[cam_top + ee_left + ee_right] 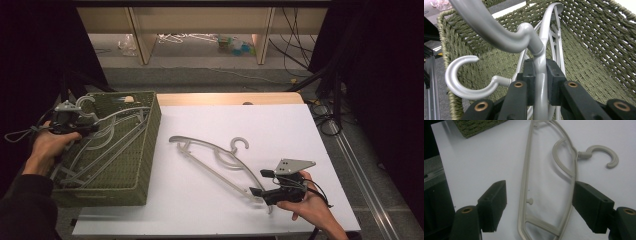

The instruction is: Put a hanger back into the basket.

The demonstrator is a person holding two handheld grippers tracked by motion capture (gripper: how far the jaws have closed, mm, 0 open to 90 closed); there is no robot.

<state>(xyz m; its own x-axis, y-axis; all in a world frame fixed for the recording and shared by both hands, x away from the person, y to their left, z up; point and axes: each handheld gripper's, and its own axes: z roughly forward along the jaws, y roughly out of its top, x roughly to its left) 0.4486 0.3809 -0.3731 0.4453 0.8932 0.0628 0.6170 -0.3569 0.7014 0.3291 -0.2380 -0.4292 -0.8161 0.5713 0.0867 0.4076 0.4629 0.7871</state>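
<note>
High view: left gripper [75, 125] over the woven basket [147, 150] at the left, right gripper [265, 187] at the near end of the hanger on the table [210, 155].

Left gripper view: jaws clamped on a grey hanger [540, 82]. Lower gently, clear of the other hook.

Right gripper view: jaws wide around the table hanger's end. Close squarely on one bar.

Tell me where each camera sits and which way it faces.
High view: above the person's side, looking forward and down on the table; both forearms and hand-held grippers show.
Left gripper view: rides the left hand-held gripper, looking into the basket; jaws clamp a hanger.
Right gripper view: rides the right hand-held gripper, looking down at the table hanger; open jaws straddle it.
Shared: the high and left gripper views both show the basket.
</note>
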